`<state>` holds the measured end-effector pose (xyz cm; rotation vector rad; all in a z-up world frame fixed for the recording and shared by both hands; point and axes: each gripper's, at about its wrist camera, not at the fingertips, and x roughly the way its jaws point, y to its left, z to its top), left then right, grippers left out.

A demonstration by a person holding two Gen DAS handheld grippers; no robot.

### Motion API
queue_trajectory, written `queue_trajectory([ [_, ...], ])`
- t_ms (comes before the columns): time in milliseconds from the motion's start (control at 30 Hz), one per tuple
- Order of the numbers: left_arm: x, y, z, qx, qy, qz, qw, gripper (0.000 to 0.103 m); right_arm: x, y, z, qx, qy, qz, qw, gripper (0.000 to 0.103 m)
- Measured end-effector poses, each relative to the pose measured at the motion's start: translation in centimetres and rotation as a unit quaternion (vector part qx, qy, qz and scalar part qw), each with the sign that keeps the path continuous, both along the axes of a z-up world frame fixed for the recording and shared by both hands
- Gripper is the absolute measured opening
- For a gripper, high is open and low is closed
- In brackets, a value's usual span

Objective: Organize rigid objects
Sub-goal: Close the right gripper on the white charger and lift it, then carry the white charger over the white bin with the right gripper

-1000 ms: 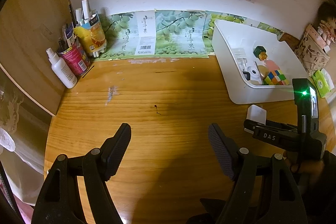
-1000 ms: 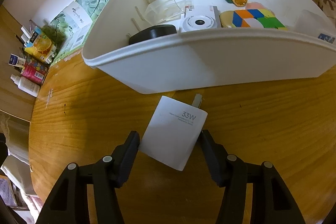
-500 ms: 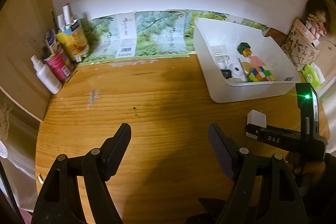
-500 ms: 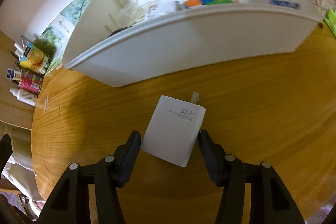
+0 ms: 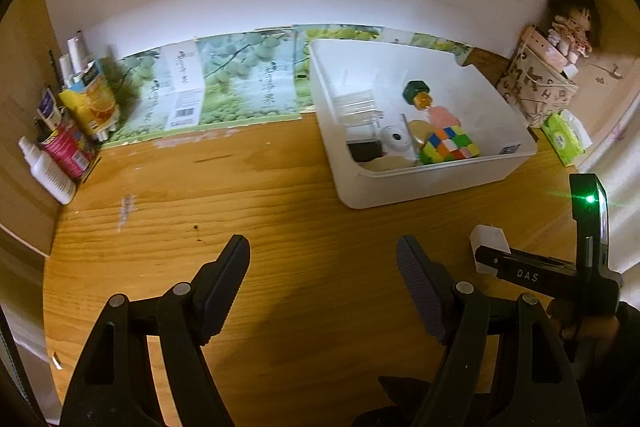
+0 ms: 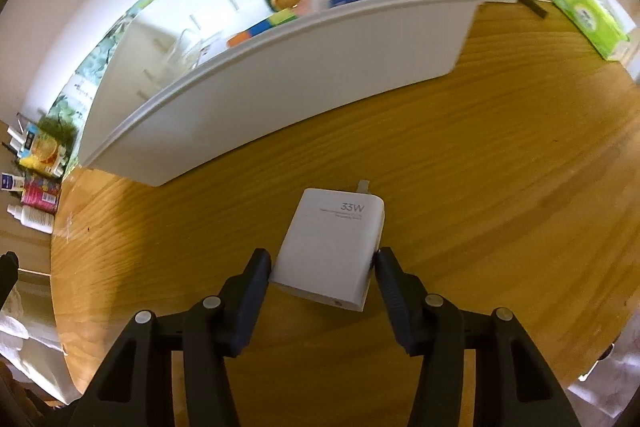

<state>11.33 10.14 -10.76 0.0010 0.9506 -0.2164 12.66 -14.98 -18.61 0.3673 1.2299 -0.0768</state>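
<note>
The left gripper [image 5: 322,275], seen from its own wrist camera, stands spread with nothing between its two black fingers, tipped down over bare wooden tabletop [image 5: 248,195]. At about two o'clock from it sits the white bin [image 5: 424,187], holding a colourful puzzle cube [image 5: 448,145], a green-capped amber bottle [image 5: 418,95], a small white camera-like disc [image 5: 396,139] and a black block [image 5: 362,151]. At three o'clock the right gripper [image 5: 490,259] comes in from the right edge, a hand [image 5: 588,327] on its handle and a green light on its body; its fingers reach around the white charger [image 5: 486,241], which lies on the table just in front of the bin's near wall. At ten o'clock, against the wall, stand a white spray bottle [image 5: 48,171], a pink can [image 5: 64,147] and a yellow carton [image 5: 94,99]. At one to two o'clock beyond the bin are a lettered paper bag [image 5: 540,87] with a doll above it and a green tissue pack [image 5: 562,137].

From the right wrist camera, the right gripper [image 6: 324,267] points steeply down and its jaws are closing on the white charger [image 6: 332,247], marked 33W; the pads lie against its two sides or very nearly so, and I cannot tell whether they press it yet. The charger lies flat on the table [image 6: 480,167], prong end toward twelve o'clock. The white bin [image 6: 280,95] stands near at twelve o'clock, apart from the charger, its near wall between the charger and the bin's contents. The tissue pack [image 6: 588,15] lies at two o'clock.
</note>
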Motion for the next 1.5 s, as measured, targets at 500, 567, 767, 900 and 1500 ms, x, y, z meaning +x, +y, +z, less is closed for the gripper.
queue_trajectory([
  [500,0.4,-2.9,0.7,-0.017,-0.002,-0.008,0.9998,0.079,-0.4,-2.7,3.4,-0.042,-0.035,0.002,0.999,0.052],
  [567,0.5,-3.3,0.7,-0.019,-0.001,-0.005,0.9998,0.079,-0.3,-3.1,3.9,-0.044,-0.038,0.003,0.998,0.052],
  [767,0.6,-4.3,0.7,-0.029,0.002,0.001,0.9996,0.079,-0.1,-3.9,6.1,-0.056,-0.059,0.008,0.997,0.052],
  [900,0.8,-5.3,0.6,-0.034,0.006,0.003,0.9994,0.079,0.0,-5.0,7.9,-0.062,-0.079,0.012,0.995,0.052],
  [1500,0.9,-7.5,0.0,-0.039,0.020,0.062,0.9971,0.079,3.7,-7.7,13.4,-0.086,-0.174,0.079,0.978,0.052],
])
